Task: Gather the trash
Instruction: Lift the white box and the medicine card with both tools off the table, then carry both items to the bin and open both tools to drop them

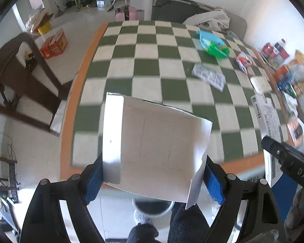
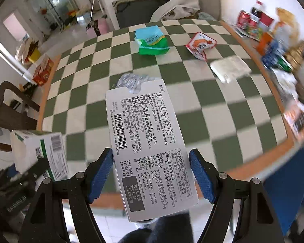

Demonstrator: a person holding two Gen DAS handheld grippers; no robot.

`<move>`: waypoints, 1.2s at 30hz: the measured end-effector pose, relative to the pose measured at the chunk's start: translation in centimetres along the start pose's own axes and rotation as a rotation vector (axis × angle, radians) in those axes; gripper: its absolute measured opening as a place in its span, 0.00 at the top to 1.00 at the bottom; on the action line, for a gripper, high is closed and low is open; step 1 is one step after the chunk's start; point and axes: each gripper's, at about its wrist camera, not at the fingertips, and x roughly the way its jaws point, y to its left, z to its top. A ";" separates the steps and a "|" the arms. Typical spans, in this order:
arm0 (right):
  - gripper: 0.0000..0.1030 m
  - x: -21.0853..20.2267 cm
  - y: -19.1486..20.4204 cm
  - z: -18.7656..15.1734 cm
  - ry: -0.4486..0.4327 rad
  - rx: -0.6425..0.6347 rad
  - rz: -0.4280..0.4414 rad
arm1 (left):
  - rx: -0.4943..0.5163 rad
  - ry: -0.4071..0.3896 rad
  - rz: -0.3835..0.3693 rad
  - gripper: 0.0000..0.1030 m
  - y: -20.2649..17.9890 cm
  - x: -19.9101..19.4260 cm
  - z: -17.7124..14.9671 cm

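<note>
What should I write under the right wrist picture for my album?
Blue-padded jaws of the right gripper hold a printed medicine box above a green-and-white checkered table strewn with wrappers.

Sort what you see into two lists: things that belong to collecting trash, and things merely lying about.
Job in hand:
white carton, in the left gripper
medicine box, in the right gripper
blue-green packet, red wrapper, foil blister, on the checked table

Lying about:
dark chair
red box on the floor

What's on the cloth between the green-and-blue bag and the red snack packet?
Nothing: in the right wrist view, only bare checkered cloth lies between the green-and-blue bag and the red snack packet.
</note>
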 end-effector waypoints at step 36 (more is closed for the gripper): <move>0.01 44.1 -7.4 -40.9 0.618 0.190 0.168 | -0.152 0.567 -0.006 0.01 5.6 41.1 -28.5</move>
